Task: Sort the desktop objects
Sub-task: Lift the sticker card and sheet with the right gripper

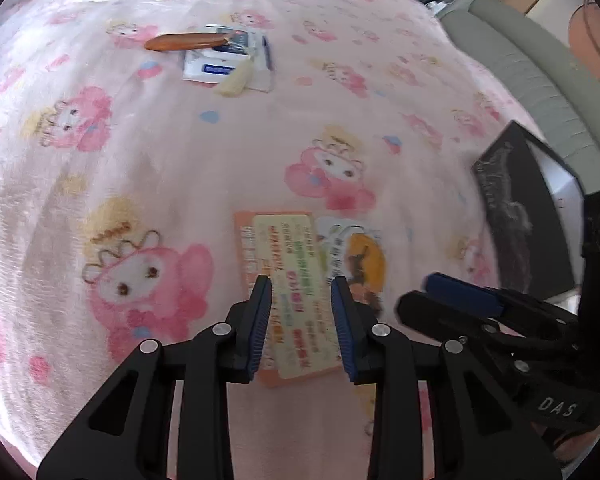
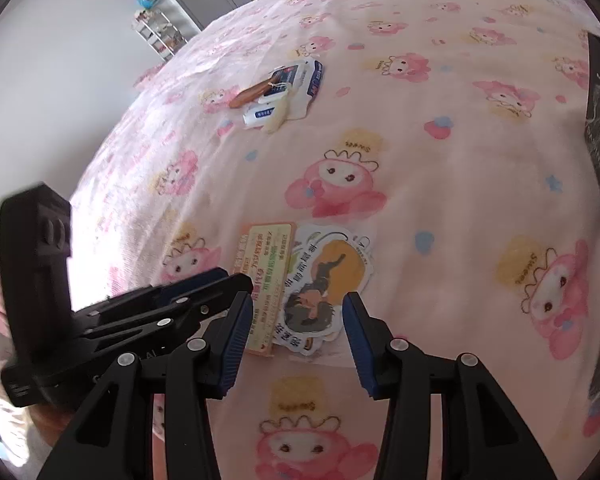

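An orange-edged card with coloured print lies flat on the pink cartoon blanket. A cut-out sticker of a dark-haired figure lies against its right side. My left gripper is open and empty just above the card, one finger on each side. In the right wrist view the card and sticker lie side by side. My right gripper is open and empty over the sticker. The left gripper reaches in from the left.
At the far side lies a pile: an orange stick, white and blue packets and a cream tassel. It also shows in the right wrist view. A dark book lies at the right edge. A grey padded rim lies beyond.
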Motion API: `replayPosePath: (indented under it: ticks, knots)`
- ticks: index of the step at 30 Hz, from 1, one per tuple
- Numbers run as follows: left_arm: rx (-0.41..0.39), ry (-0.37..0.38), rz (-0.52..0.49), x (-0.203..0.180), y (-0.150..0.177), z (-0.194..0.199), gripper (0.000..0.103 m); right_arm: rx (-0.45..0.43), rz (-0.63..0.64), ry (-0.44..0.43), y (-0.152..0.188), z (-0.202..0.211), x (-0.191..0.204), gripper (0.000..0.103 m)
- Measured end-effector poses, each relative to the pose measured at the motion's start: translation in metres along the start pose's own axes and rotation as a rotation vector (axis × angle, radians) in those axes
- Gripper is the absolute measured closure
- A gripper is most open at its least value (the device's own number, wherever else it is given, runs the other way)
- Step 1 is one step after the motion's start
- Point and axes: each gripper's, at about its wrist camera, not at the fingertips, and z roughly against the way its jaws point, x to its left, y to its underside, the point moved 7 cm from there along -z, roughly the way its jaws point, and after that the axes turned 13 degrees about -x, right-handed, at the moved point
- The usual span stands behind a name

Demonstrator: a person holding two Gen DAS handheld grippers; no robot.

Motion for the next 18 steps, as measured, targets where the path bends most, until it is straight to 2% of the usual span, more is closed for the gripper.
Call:
replayPosePath:
  ticks: [2, 6, 7, 10, 11, 13, 18]
  knots:
    - [0.006, -0.023, 0.019, 0.009, 0.001, -0.003, 0.072, 0.011, -0.018, 0.019, 0.003, -0.004, -0.008, 0.060]
    - [0.045, -0.021, 0.057, 0.026, 0.008, -0.015, 0.072, 0.056, -0.056, 0.019, 0.011, -0.017, -0.024, 0.060]
    - [0.049, -0.013, 0.064, 0.027, 0.009, -0.018, 0.070, 0.072, -0.060, 0.013, 0.013, -0.022, -0.025, 0.060]
    - [0.055, 0.017, 0.079, 0.024, 0.011, -0.025, 0.054, 0.116, -0.053, -0.011, 0.020, -0.037, -0.025, 0.060]
    - [0.057, 0.020, 0.078, 0.021, 0.011, -0.027, 0.054, 0.122, -0.055, -0.019, 0.021, -0.039, -0.024, 0.059]
    - [0.055, 0.023, 0.049, 0.013, 0.012, -0.028, 0.054, 0.125, -0.064, -0.035, 0.023, -0.042, -0.021, 0.058]
    - [0.035, 0.034, 0.007, -0.001, 0.008, -0.020, 0.070, 0.071, -0.073, -0.061, 0.013, -0.028, -0.014, 0.059]
